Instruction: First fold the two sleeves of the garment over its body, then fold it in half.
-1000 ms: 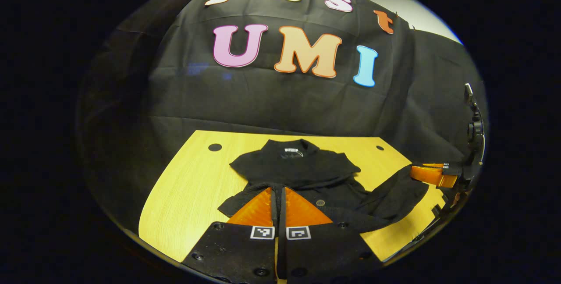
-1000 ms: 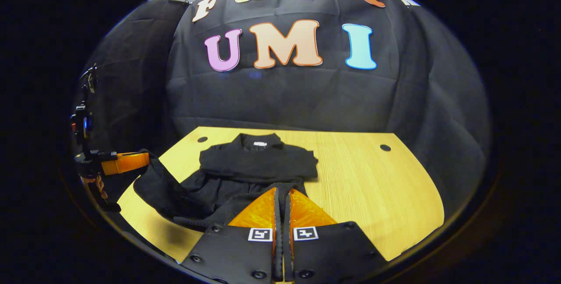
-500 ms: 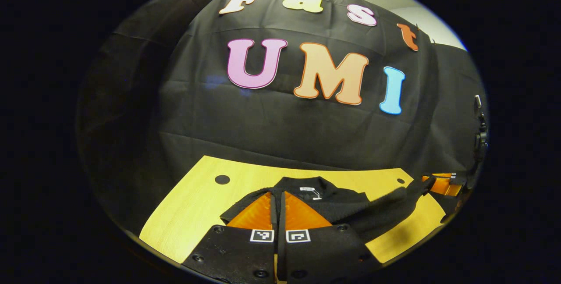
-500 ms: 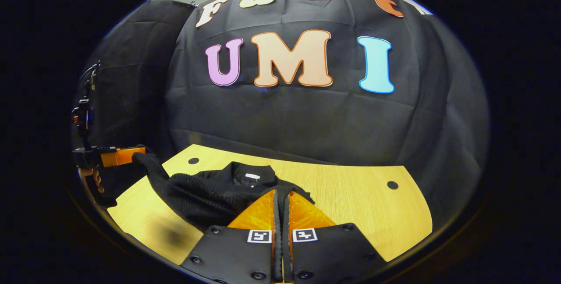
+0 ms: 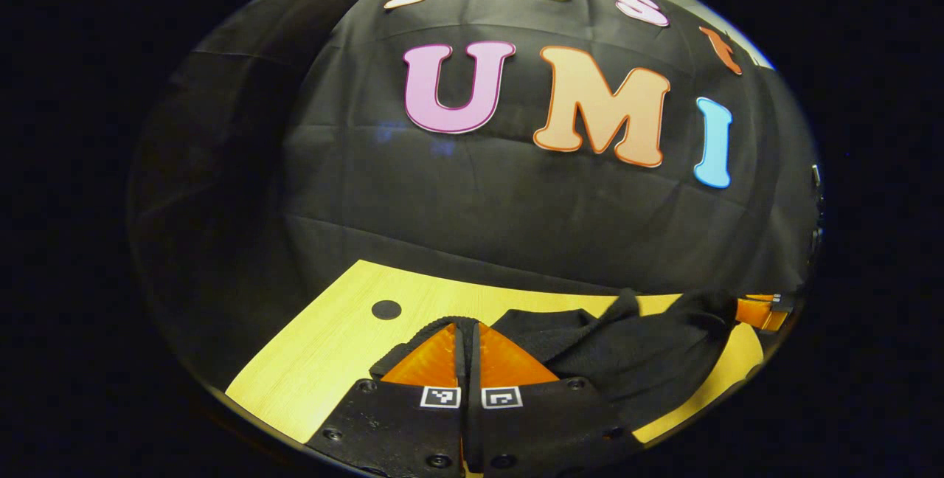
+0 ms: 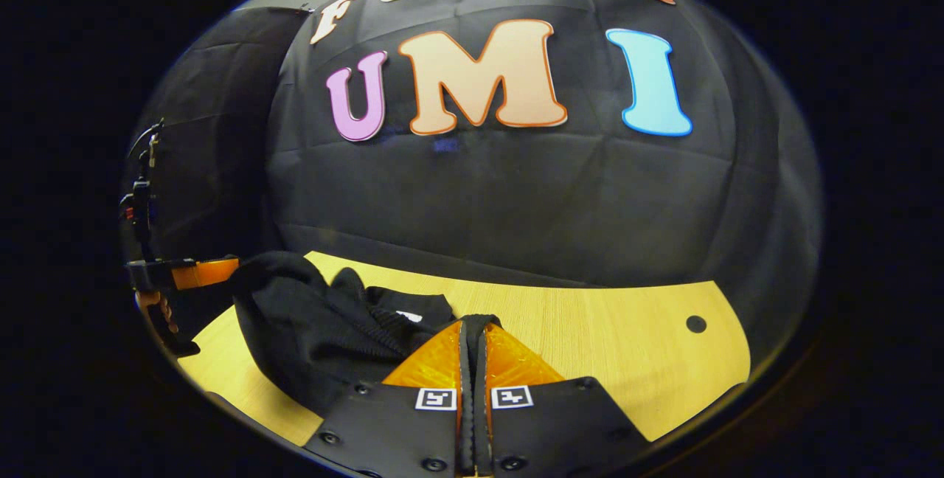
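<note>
Left gripper (image 5: 467, 330) and right gripper (image 6: 472, 327) each pinch the black garment's (image 6: 317, 323) hem above the table (image 6: 612, 338).

Matt black knit garment (image 6: 317, 330); smooth wood-grain table (image 6: 619, 338).

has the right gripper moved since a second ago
Yes. The right gripper carried the garment's hem forward toward the collar; the table's far edge sits lower in its view.

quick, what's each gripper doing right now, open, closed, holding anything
Left gripper: closed on the garment hem.
Right gripper: closed on the garment hem.
</note>
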Tool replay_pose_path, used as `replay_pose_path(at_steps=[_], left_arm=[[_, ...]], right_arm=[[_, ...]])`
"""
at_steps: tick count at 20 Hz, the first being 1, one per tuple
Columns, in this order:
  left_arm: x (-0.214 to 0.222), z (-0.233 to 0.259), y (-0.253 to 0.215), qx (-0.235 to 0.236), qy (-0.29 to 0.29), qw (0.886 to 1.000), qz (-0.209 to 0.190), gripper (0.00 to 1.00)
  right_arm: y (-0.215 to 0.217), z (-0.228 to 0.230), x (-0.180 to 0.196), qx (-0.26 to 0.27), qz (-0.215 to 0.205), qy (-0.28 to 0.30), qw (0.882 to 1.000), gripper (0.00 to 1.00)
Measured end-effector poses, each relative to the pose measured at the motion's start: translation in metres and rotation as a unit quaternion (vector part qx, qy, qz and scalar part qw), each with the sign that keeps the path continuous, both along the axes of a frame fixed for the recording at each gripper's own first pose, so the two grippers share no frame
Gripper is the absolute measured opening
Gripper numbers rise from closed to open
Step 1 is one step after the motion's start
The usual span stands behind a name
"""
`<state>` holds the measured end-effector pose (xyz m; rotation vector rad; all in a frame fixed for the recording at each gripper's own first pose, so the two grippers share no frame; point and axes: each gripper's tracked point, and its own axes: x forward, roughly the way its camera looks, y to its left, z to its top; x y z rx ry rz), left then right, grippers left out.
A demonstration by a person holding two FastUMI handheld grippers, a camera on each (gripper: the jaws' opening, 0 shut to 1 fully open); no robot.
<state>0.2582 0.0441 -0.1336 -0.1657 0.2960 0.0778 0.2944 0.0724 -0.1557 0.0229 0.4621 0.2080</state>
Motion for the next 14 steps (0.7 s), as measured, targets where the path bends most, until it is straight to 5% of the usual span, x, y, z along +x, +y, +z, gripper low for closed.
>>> replay_pose_path(at_steps=[7, 11, 12, 14], left_arm=[[0.043, -0.048, -0.013, 0.04, 0.037, 0.998, 0.012, 0.0], [0.043, -0.066, -0.018, 0.026, 0.06, 0.998, 0.006, 0.05], [0.042, -0.066, -0.022, 0.021, 0.06, 0.998, 0.004, 0.11], [0.039, -0.066, -0.023, 0.019, 0.059, 0.998, -0.001, 0.51]], right_arm=[[0.009, -0.051, 0.045, 0.017, -0.013, 0.03, 0.999, 0.03], [0.007, -0.055, 0.05, 0.02, -0.025, 0.028, 0.999, 0.12], [0.009, -0.052, 0.051, 0.026, -0.021, 0.024, 0.999, 0.27], [0.018, -0.053, 0.046, 0.049, -0.002, 0.032, 0.998, 0.46]])
